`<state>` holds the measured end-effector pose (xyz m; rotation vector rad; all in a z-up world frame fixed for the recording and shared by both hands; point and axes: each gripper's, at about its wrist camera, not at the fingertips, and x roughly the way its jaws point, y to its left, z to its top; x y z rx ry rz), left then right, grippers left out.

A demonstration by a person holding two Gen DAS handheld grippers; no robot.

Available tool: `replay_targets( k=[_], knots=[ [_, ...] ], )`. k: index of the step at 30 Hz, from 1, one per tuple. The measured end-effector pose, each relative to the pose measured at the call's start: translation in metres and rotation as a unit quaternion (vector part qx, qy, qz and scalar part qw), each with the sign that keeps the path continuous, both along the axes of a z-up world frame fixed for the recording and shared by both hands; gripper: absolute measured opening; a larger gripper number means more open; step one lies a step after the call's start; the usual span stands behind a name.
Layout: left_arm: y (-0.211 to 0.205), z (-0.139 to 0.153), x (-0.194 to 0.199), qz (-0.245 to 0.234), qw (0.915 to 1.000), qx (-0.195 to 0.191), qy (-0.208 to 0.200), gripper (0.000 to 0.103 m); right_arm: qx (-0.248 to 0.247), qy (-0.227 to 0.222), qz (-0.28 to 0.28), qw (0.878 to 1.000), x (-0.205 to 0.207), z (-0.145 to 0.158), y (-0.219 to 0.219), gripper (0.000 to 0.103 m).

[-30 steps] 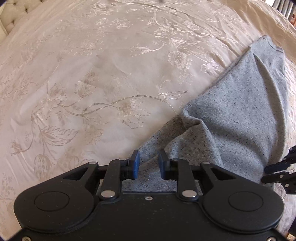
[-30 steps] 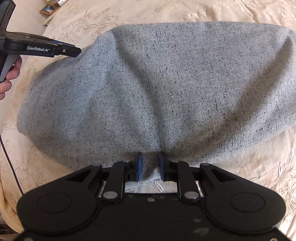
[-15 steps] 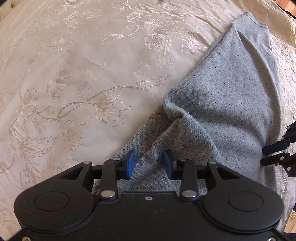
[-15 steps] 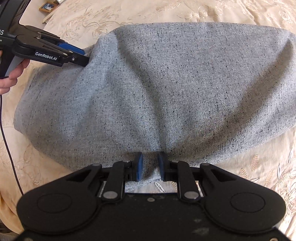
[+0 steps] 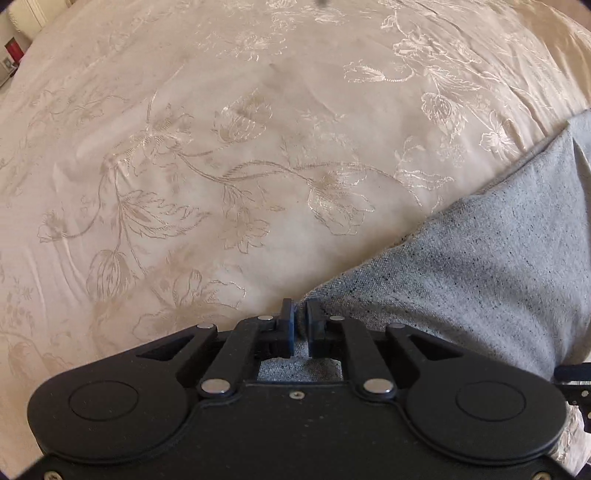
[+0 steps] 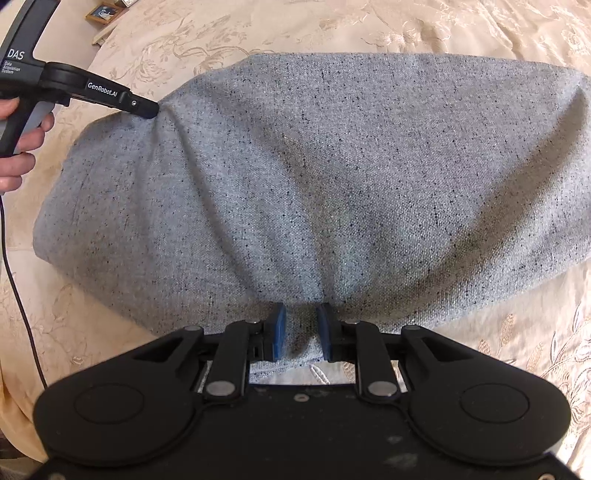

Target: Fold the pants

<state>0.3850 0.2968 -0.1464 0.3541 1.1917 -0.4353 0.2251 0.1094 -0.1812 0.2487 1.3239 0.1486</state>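
Across both views a cream bedspread (image 5: 229, 155) embroidered with pale flowers and stems is spread as the working surface, lightly creased and lit from one side. On it, grey flecked pants (image 6: 314, 177) are laid as a wide folded bundle, seen whole in the right wrist view and only at the right edge in the left wrist view. The near edge of the cloth is gathered into radiating wrinkles where it is pinched between the blue pads of the right gripper (image 6: 300, 332), which is clenched on the fabric. The far left corner of the bundle is drawn into a peak by the left gripper (image 5: 298, 325), whose fingers are pressed nearly together on a thin fold of pants. A person's hand (image 6: 22, 147) is wrapped around that tool's handle. A framed picture (image 6: 105, 13) is visible beyond the bed's edge.
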Motion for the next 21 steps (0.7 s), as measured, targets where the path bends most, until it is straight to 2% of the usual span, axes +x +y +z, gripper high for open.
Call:
replay_targets(
  k=[3, 6, 7, 9, 12, 16, 21],
  knots=[
    [-0.001, 0.025, -0.017, 0.030, 0.9982, -0.019, -0.049, 0.017, 0.018, -0.025, -0.020, 0.999, -0.006, 0.017, -0.014, 0.022],
    [-0.004, 0.054, -0.053, 0.048, 0.9933, -0.013, -0.105, 0.018, 0.033, -0.047, -0.044, 0.997, -0.014, 0.034, -0.032, 0.024],
    [-0.006, 0.061, -0.066, 0.053, 0.9923, -0.019, -0.110, 0.023, 0.037, -0.051, -0.049, 0.997, -0.017, 0.039, -0.038, 0.024],
    [-0.013, 0.069, -0.092, 0.065, 0.9913, -0.035, -0.109, 0.026, 0.042, -0.058, -0.054, 0.996, -0.021, 0.046, -0.049, 0.024],
    [-0.024, 0.068, -0.132, 0.093, 0.9908, -0.048, -0.085, 0.026, 0.049, -0.060, -0.046, 0.996, -0.026, 0.053, -0.060, 0.024],
    [-0.049, 0.053, -0.191, 0.108, 0.9924, -0.026, -0.052, 0.026, 0.058, -0.057, -0.018, 0.997, -0.034, 0.057, -0.065, 0.024],
    [-0.088, 0.034, -0.250, 0.095, 0.9951, 0.002, -0.028, 0.026, 0.066, -0.057, 0.026, 0.996, -0.048, 0.061, -0.073, 0.024]
  ],
)
